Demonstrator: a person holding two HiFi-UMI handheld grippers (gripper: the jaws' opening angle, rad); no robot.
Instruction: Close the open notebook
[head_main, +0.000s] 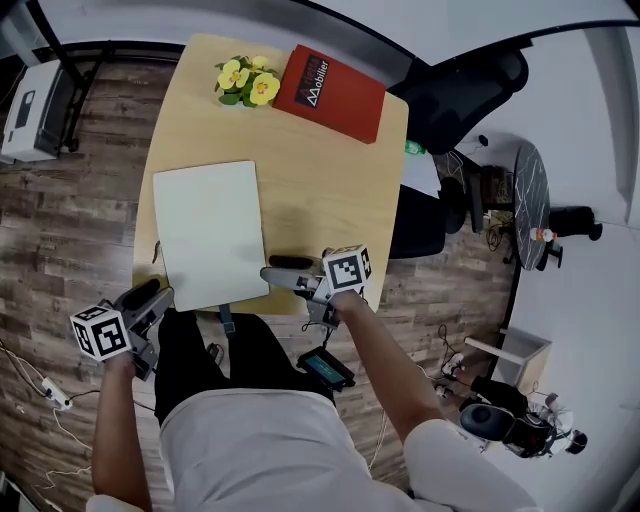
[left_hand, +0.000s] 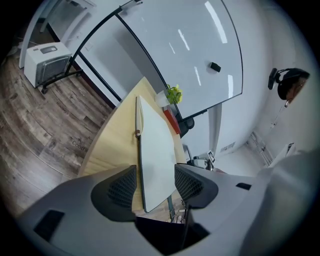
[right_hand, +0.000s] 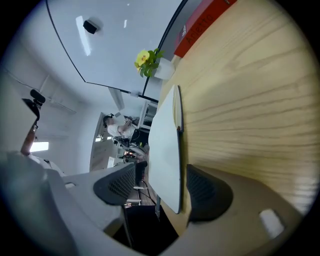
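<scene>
On the left half of the tabletop (head_main: 320, 190) the notebook (head_main: 208, 235) is lying flat, showing one plain white face, with its long axis running from the near edge toward the far edge and its short ends facing the person and the far side. A small brown tab (head_main: 157, 250) is sticking out at its left long edge. The near end is reaching the near edge of the tabletop. The left claw (head_main: 160, 297) is hovering just off the near left corner of the tabletop, over the wooden floor (head_main: 70, 230), pointing toward the notebook's near left corner. In the left gripper view its jaws are standing well apart and gripping nothing, with the notebook (left_hand: 155, 150) stretching away lengthwise between them. The right claw (head_main: 272, 270) is sitting low over the near edge of the tabletop, pointing leftward at the notebook's right long edge close to its near corner. In the right gripper view its jaws are likewise spread and released, framing the notebook (right_hand: 165, 155) without pressing on it. At the far edge a red book (head_main: 330, 92) is lying at a slant, just beside a pot of yellow flowers (head_main: 247, 80).
</scene>
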